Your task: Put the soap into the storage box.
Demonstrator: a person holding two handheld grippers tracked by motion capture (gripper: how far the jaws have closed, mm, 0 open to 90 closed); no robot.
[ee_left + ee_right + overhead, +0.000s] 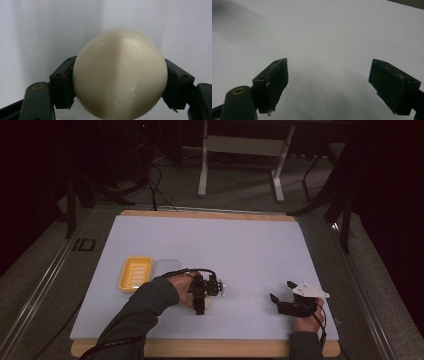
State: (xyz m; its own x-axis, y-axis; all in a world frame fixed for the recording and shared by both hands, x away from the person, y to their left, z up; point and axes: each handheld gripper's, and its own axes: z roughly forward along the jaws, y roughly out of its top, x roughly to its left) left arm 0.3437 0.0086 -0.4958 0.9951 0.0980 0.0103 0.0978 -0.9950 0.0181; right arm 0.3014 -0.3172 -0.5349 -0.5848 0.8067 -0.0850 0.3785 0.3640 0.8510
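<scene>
The egg [120,75] sits clamped between the pads of the left tool [120,85], low over the bench [250,245] near its front edge. That looks like the grasp step; next, a gentle lift and carry, likely to the yellow tray [136,273]. The right tool [332,85] rests spread and empty.

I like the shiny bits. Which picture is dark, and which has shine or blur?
High view: dark room, only the white table mat looks bright. Left gripper view: cream soap-like ball has small glints and a shaded left half. Right gripper view: mat soft, smoky shadows.
</scene>
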